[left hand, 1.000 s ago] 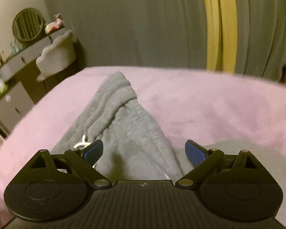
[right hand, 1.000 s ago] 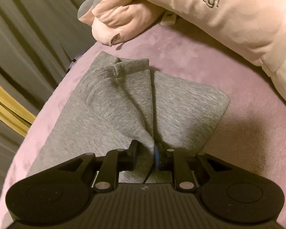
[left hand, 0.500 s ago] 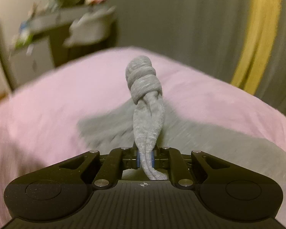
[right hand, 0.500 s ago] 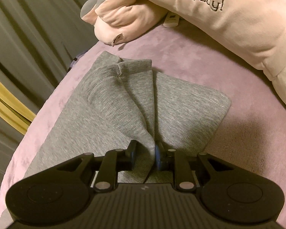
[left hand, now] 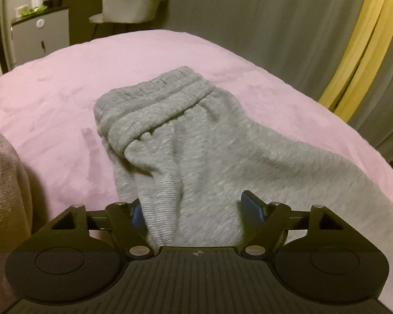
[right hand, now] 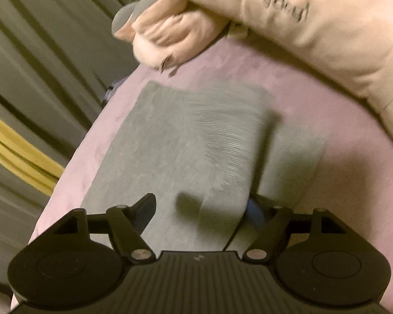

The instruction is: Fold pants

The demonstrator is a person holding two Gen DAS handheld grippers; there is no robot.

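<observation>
Grey knit pants (left hand: 196, 141) lie on a pink bed cover (left hand: 65, 83). In the left wrist view the elastic waistband end (left hand: 154, 104) is folded over and points away from me. My left gripper (left hand: 195, 210) is open, with cloth lying loose between the fingers. In the right wrist view the pants (right hand: 191, 141) lie flat as a folded rectangle, blurred by motion. My right gripper (right hand: 200, 209) is open just above the near edge of the cloth.
A cream pillow with stitched lettering (right hand: 301, 18) and a pink plush toy (right hand: 170, 41) lie beyond the pants. Grey curtains with a yellow stripe (left hand: 353, 52) hang past the bed's edge. A white chair (left hand: 133, 2) and a cabinet (left hand: 39, 34) stand at the far left.
Both grippers have opened and let go of the pants. The left end, pinched and lifted half a second ago, now lies down on the bed. The right end lies flat.
</observation>
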